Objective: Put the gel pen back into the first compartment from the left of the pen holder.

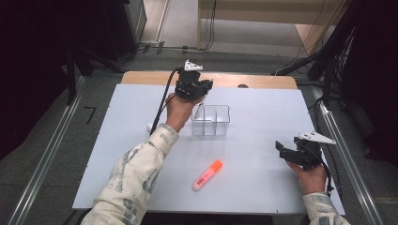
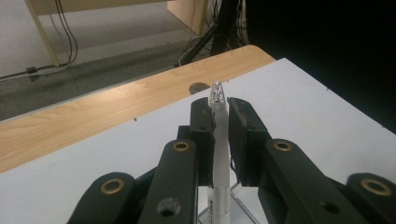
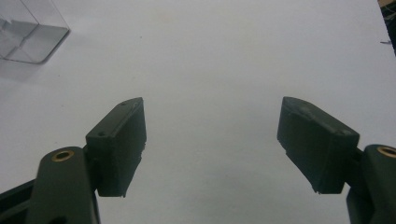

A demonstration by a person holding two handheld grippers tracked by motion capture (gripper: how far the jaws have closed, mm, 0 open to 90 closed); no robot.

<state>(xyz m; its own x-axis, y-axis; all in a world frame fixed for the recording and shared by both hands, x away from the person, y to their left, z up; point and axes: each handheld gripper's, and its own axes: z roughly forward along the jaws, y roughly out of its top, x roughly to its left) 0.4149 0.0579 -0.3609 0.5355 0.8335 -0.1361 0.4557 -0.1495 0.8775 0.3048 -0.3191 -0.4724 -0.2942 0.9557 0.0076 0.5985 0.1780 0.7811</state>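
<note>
Above the middle of the high view, the left gripper (image 2: 220, 119) clamps a white pen (image 2: 219, 140) (tip up) over the clear box (image 1: 211, 121), while the right gripper (image 3: 212, 144) gapes at lower right.

No word, brand or number can be read anywhere. The orange-and-pink highlighter marker (image 1: 207, 175) lying on the white tabletop (image 1: 263, 122) carries a pale label with dark print — too small to make out. The slim white pen (image 2: 219, 140) bears tiny dark lettering low on its barrel — blurred beyond reading.
</note>
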